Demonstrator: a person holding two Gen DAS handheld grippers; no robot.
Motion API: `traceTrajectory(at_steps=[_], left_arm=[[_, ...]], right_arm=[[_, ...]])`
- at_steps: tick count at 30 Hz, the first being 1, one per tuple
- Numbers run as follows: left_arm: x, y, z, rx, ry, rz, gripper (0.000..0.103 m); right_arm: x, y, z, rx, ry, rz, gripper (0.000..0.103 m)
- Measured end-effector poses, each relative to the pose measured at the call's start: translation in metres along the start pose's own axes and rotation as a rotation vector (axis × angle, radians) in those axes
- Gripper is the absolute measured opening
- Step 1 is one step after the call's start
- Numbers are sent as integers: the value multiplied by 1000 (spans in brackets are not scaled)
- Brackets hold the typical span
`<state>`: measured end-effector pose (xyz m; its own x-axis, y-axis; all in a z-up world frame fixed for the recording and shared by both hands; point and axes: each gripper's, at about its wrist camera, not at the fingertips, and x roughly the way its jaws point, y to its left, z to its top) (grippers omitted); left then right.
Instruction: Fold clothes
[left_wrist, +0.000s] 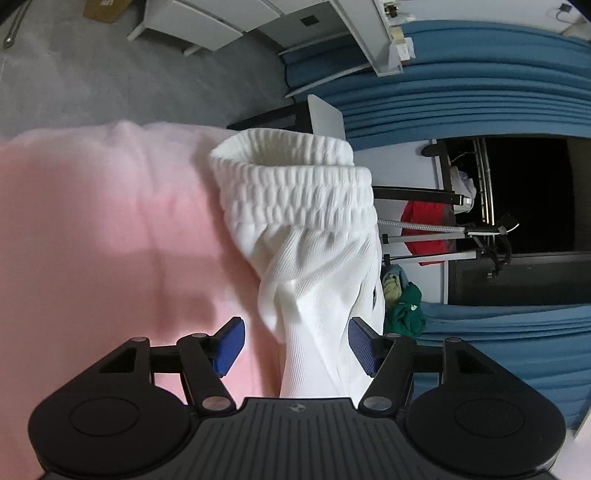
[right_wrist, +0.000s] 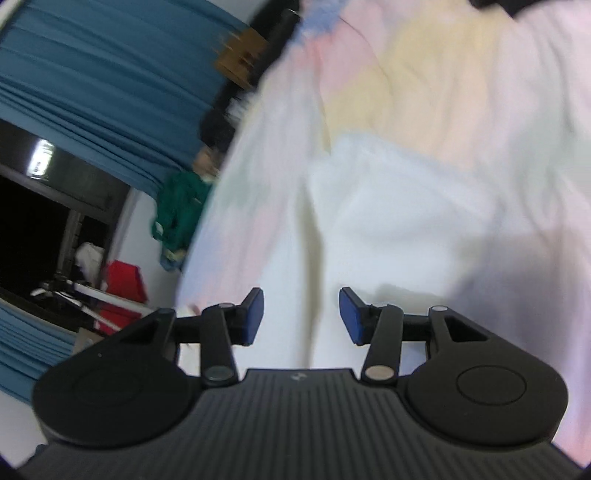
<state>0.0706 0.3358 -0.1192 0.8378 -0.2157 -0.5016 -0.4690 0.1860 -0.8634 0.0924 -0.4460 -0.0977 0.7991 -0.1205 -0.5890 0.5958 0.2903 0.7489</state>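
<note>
A white ribbed garment (left_wrist: 314, 266) with an elastic waistband lies bunched on a pink cloth-covered surface (left_wrist: 110, 240). My left gripper (left_wrist: 295, 345) is open, its blue pads either side of the garment's lower part, not closed on it. In the blurred right wrist view the white garment (right_wrist: 406, 206) lies on a pastel pink and yellow cloth (right_wrist: 424, 74). My right gripper (right_wrist: 301, 315) is open and empty, just above the white fabric.
Blue curtains (left_wrist: 480, 92) and a dark window (left_wrist: 517, 192) stand beyond the surface's edge. A pile of green clothing (left_wrist: 404, 308) and a red item (left_wrist: 424, 225) lie off the edge, along with a metal stand. White cabinets (left_wrist: 207, 22) stand on the grey floor.
</note>
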Motion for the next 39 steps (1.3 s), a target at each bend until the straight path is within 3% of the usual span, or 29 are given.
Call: traceTrajectory(at_steps=[4,7,10,11,12,13,14,15,20,24,28,32,35,37,39], left_arm=[[6,-1,0,34,-28,41,64],[14,0,5,40,-57,49,64],[27,-1,13,27,-96,15,62],[31,-2,15,23,-94,-3,58],[34,-3,16,19,-92,-20,41],[37,-3,18,15,-90,-37,28],[38,-5,21,17,-91,-55,23],[36,-12,22,33,-106,-69,14],[44,-58,30,139,-127,-121,14],[96,-102,37,216,-141,-68,14],[148,-145,44,293,-156,-14,14],[211,-171,36,408,-163,98,15],[233,-182,29,463,-140,120,24],[234,-186,25,529,-111,107,45],[218,-183,22,568,-65,64,58]], right_arm=[[6,-27,-7,104,47,-77,49],[24,-42,-9,177,106,-80,48],[40,-48,-7,217,94,-55,48],[45,-48,-5,220,89,-41,47],[50,-46,-3,217,85,-27,45],[53,-43,0,197,74,-20,30],[54,-37,2,163,56,-16,11],[53,-31,5,127,36,-12,11],[31,10,18,-28,-109,111,8],[29,36,25,-104,-205,188,8],[42,40,32,-158,-247,179,8],[66,27,32,-143,-219,121,8],[80,19,26,-145,-208,80,8],[88,19,23,-156,-208,63,8],[92,23,19,-168,-210,46,8]])
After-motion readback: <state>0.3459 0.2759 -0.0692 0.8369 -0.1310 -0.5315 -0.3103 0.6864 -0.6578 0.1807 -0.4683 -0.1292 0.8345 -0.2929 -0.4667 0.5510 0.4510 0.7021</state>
